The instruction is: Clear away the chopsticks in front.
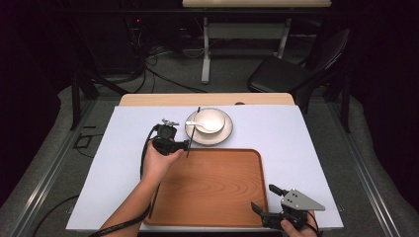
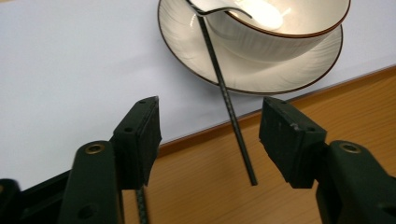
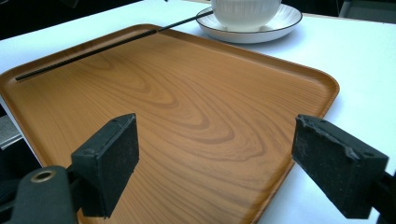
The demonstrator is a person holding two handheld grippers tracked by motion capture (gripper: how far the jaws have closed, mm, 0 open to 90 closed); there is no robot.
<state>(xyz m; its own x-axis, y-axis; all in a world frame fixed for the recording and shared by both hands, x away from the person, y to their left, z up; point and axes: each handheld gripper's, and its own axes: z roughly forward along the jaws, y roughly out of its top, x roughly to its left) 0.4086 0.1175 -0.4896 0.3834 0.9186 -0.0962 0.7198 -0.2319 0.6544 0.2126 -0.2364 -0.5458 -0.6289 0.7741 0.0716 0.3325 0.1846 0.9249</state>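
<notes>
Right gripper [image 1: 263, 198] sits at the near right corner of the wooden tray [image 1: 217, 197], jaws spread wide, nothing between them, idle. The tray [image 3: 196, 121] is bare except for a thin black chopstick [image 3: 93, 49] that lies along its left edge and runs up towards the saucer.

Left gripper [image 1: 184, 144] hovers by the tray's far left corner, just beside the saucer. Its jaws stand partly apart, not clamped on anything; the chopstick [image 2: 229, 105] passes between the pads [image 2: 289, 140], nearer the right pad, with a clear gap on both sides. A second dark stick end [image 2: 141, 205] shows low by the left jaw; cannot tell if it is touched.

To grip well: centre the stick between the pads, close squarely across it, then lift gently so the leaning end does not drag the spoon.

Farther off: saucer [image 2: 261, 77] holds a white bowl [image 2: 299, 28]; bowl holds a white spoon [image 2: 261, 11]. The chopstick's far end rests against the bowl rim.
</notes>
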